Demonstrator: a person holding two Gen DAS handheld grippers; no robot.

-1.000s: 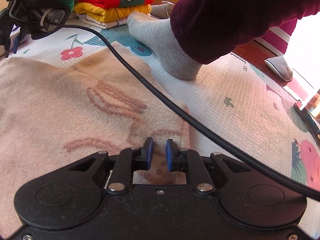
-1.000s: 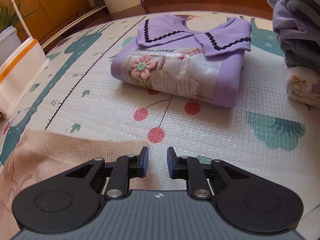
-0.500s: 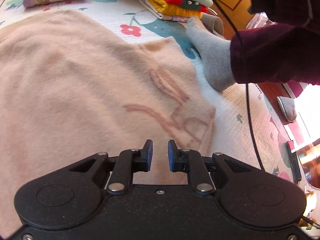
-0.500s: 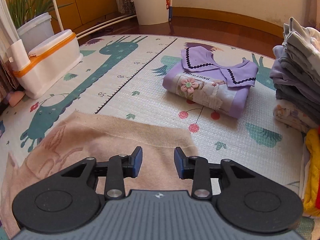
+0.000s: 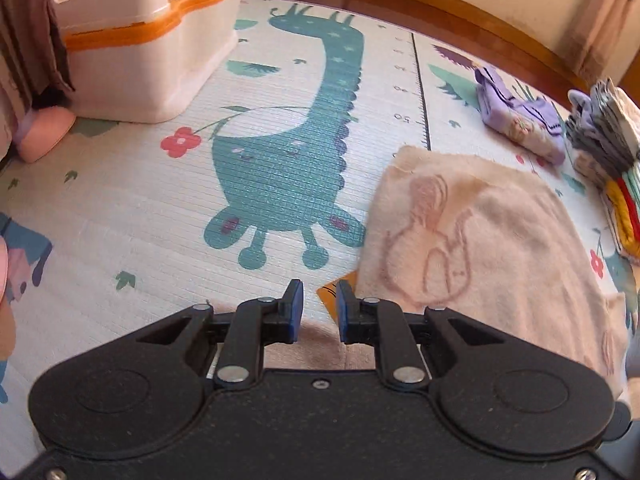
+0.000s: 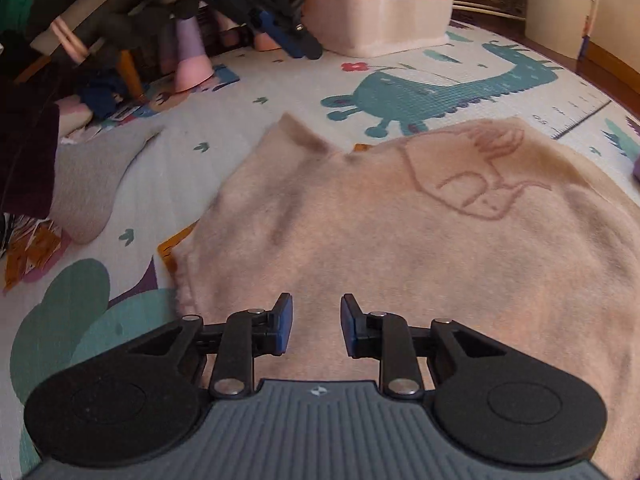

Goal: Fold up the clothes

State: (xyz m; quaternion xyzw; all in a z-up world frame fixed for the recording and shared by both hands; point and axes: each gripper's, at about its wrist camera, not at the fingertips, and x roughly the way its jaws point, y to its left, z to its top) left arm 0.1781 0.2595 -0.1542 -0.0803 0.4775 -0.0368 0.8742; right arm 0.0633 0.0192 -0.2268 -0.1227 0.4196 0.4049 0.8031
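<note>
**Pink sweater flat on play mat, both grippers above it, nothing gripped**

Pink sweater (image 6: 420, 240) lies spread on the play mat (image 5: 120, 216), faint line drawing showing on the fabric. No fold visible in either view.

L wrist view: left gripper (image 5: 318, 306) has its fingers parted by a narrow gap, nothing between them. It sits over the mat/sweater edge; sweater (image 5: 492, 248) fills lower right, a strip of it also under the fingers. Only this view shows: folded purple garment (image 5: 520, 124) on the mat beyond the sweater's far edge, apart from it; stack of folded clothes (image 5: 608, 148) at far right, greys on top, yellow/red lower. Giraffe print (image 5: 288, 156) w/ ruler marks beside it. White-and-orange plastic box (image 5: 160, 40) at top left.

R wrist view: right gripper (image 6: 316, 320) has fingers spread wider than the left's, empty, directly over the sweater's near part; contact w/ fabric can't be told. Only this view shows: the sweater's left edge w/ a small raised flap (image 6: 300, 132), a grey-socked foot (image 6: 92, 176) on the mat left of the sweater, dark maroon sleeve (image 6: 24, 160) above it, and the other gripper (image 6: 280, 24) held up at top left, blurred. Same box (image 6: 376, 12) appears at top centre.
</note>
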